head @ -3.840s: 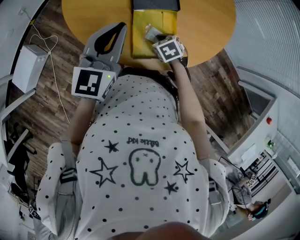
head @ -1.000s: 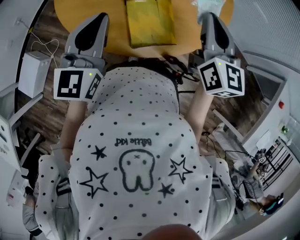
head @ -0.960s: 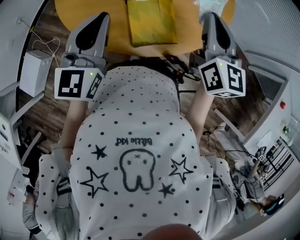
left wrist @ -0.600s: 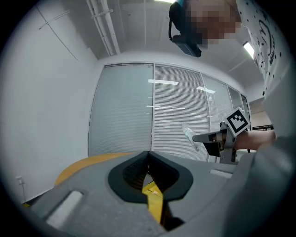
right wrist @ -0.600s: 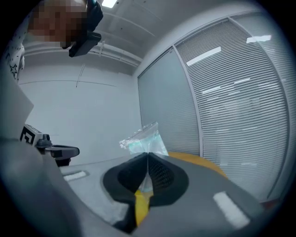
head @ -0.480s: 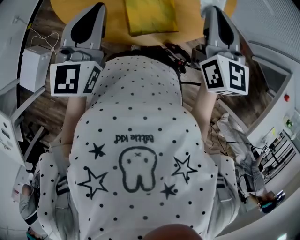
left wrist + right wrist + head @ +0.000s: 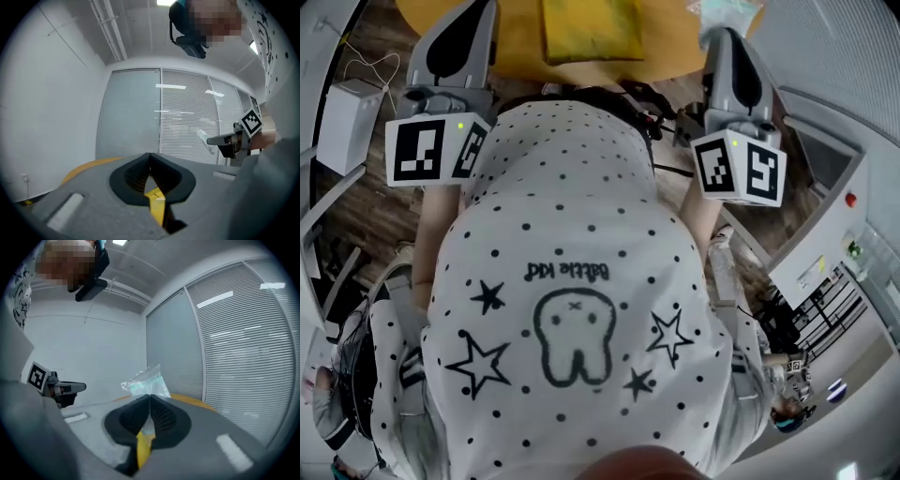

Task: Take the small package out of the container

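right gripper (image 7: 150,401) pinched tight on the small package (image 7: 142,379) edge, held at top right in head view, clear of yellow envelope (image 7: 591,28) top centre. left gripper (image 7: 150,159) closed, empty. risk: thin slick bag slips out, drops.

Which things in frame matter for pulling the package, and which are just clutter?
Job: small package, pinched in the right gripper's shut jaws; yellow mailer on the table.
Lying about: white box on the floor; left gripper, shut and empty.
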Demonstrator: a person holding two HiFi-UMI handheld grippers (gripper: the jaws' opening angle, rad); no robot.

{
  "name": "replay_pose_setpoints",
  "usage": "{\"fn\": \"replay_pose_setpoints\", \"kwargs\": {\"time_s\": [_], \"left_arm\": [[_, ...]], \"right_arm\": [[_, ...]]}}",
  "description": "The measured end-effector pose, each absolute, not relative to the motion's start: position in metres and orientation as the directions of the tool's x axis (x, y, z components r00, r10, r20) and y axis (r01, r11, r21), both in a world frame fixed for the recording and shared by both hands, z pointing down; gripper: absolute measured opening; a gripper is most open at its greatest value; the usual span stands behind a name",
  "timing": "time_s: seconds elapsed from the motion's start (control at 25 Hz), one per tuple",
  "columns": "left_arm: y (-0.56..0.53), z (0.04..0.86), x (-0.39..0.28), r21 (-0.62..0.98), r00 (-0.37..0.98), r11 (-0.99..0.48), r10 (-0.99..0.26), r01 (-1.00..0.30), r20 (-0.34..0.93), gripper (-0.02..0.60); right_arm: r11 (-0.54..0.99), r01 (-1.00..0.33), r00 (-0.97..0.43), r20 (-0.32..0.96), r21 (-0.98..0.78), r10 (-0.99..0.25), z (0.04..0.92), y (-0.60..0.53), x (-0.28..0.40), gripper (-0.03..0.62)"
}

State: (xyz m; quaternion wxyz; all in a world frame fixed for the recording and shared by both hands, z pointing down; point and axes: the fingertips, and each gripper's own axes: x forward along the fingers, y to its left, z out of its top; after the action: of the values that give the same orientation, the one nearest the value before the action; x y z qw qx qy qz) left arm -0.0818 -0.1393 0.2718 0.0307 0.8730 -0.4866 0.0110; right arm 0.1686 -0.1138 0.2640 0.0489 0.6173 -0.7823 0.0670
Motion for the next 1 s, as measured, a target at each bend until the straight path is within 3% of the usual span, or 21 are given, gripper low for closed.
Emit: {"fn": "replay_pose_setpoints", "kwargs": {"time_s": [0.52, 1.0], "left_arm": [[-0.138, 0.279, -0.100, 0.069, 0.465, -0.462, -0.885, -0.884, 0.036, 0.011], [-0.133, 0.277, -0.082, 0.073, 0.531, -0.527, -0.845, -0.847, 0.062, 0.011]], "right_arm": [[0.263, -0.964, -0.264, 0.175, -0.026, -0.949, 0.276, -0.101, 0.164, 0.003], [0.242, -0.964, -0.262, 0.245, -0.109, -0.934, 0.310, -0.085, 0.162, 0.005]]}}
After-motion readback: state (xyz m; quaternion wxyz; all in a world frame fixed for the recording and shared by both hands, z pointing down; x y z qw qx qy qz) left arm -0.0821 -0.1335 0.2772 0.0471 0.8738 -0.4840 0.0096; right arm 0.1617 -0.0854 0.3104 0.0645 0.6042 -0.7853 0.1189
